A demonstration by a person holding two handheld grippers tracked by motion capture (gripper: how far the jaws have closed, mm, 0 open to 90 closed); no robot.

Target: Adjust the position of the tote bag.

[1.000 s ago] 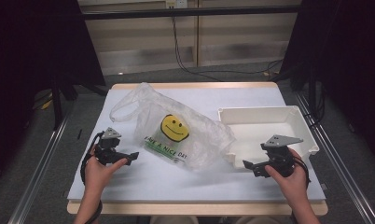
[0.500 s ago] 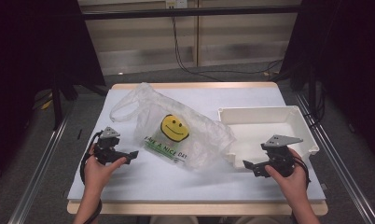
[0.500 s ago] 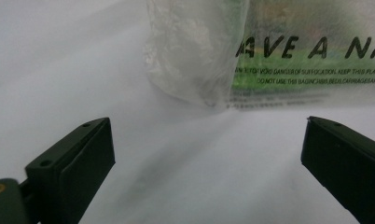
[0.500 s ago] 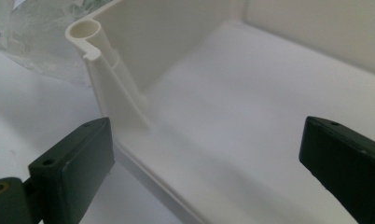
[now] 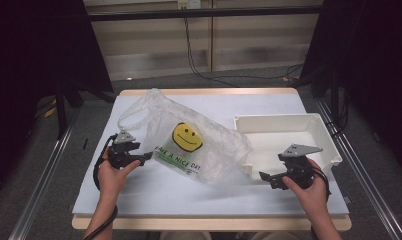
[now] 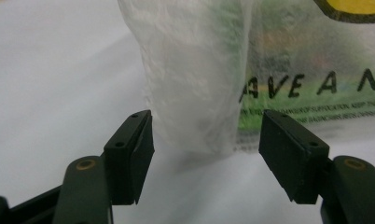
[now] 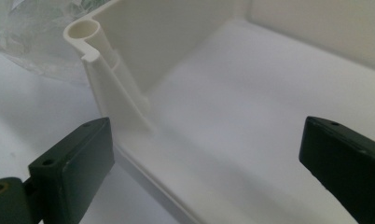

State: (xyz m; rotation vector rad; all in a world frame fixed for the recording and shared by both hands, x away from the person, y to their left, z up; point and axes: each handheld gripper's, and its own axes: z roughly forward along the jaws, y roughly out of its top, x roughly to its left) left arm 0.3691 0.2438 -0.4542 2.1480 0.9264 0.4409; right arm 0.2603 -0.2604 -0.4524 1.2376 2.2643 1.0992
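Bag [image 5: 189,142] lies mid-table, toward the left edge, its right end against the bin [image 5: 289,137] at the right edge. Left gripper [image 6: 204,149]: jaws have just been closing, half-wide, a bag fold between them but not pinched. Right gripper [image 7: 204,158]: wide, holding nothing, at the bin's near corner. Advice: push left jaws further over the fold before closing; catch one layer, lift slowly.

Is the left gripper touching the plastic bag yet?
Apart. In the left gripper view the left gripper has just been closing, but bare table shows between each black pad and the plastic bag's folded edge beyond them.
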